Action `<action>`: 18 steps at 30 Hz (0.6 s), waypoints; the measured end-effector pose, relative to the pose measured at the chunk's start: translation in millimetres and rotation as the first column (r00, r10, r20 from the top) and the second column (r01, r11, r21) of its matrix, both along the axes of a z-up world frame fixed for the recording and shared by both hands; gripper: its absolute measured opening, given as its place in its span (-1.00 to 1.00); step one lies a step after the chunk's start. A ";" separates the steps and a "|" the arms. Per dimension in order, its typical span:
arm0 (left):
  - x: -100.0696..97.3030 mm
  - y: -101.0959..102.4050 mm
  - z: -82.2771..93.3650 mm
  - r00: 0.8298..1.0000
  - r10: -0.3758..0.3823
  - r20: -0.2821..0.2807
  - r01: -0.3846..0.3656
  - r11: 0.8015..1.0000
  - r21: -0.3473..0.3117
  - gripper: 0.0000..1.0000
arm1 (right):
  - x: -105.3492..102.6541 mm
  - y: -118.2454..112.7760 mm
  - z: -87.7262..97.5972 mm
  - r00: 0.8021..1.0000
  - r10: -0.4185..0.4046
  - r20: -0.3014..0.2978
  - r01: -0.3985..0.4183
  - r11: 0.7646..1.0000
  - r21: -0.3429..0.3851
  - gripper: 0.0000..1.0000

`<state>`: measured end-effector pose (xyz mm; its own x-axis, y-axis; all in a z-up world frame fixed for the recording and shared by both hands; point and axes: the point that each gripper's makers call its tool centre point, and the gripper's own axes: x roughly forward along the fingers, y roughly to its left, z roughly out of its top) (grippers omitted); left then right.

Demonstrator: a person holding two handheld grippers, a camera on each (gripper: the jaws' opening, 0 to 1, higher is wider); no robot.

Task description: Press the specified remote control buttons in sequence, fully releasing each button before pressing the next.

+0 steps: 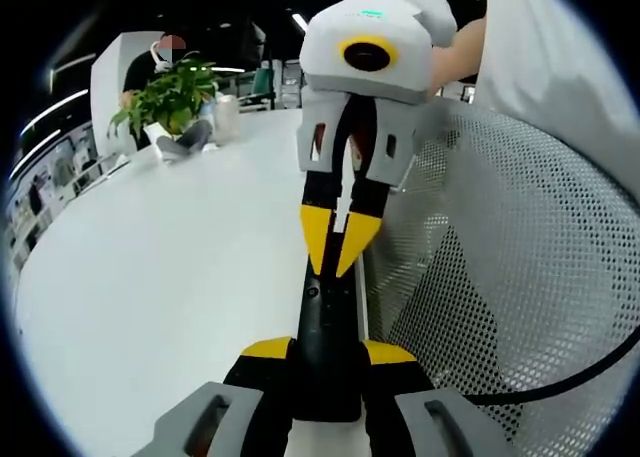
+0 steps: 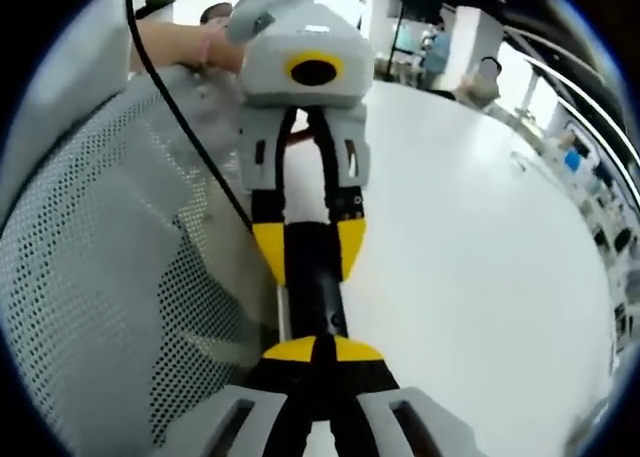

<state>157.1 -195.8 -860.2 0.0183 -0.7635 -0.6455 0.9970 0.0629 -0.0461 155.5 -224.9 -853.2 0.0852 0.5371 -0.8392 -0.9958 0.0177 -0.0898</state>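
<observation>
Holding the slim black plastic remote control (image 1: 328, 347) at its near end, the left gripper (image 1: 328, 352) has its yellow-tipped jaws clamped on the remote's two long edges, as seen in the left gripper view. From there the remote runs forward, lying just above or on the white round table (image 1: 150, 277); contact with the tabletop cannot be told. At the remote's far end the right gripper (image 1: 338, 252) comes in head-on with its yellow tips drawn together into a point, which bears down on the button face. In the right gripper view the same arrangement appears reversed: the right gripper (image 2: 316, 351) shows its jaws together over the near end of the remote (image 2: 318, 292), and the left gripper (image 2: 308, 252) grips the remote's far portion on both edges.

Progress, as a judgement: one press appears to be in hand, the pointed tips meeting the remote's upper face. Which button in the sequence this is cannot be read, so the remaining presses cannot be counted.

Beside the remote, on the person's side, rises a white perforated mesh chair back (image 1: 500, 277). Well beyond the remote, at the table's far edge, stands a green potted plant (image 1: 170, 95).
</observation>
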 end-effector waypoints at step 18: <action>0.2 -0.2 -0.1 1.000 -0.003 0.002 0.003 1.000 0.002 -0.50 | 2.9 2.6 -3.0 1.000 0.009 0.017 -0.007 0.997 -0.071 -1.00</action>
<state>157.3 -196.0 -860.3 0.0176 -0.7625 -0.6468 0.9972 0.0600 -0.0437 158.4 -222.4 -856.3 0.0959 0.4773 -0.8735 -0.9942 0.0028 -0.1077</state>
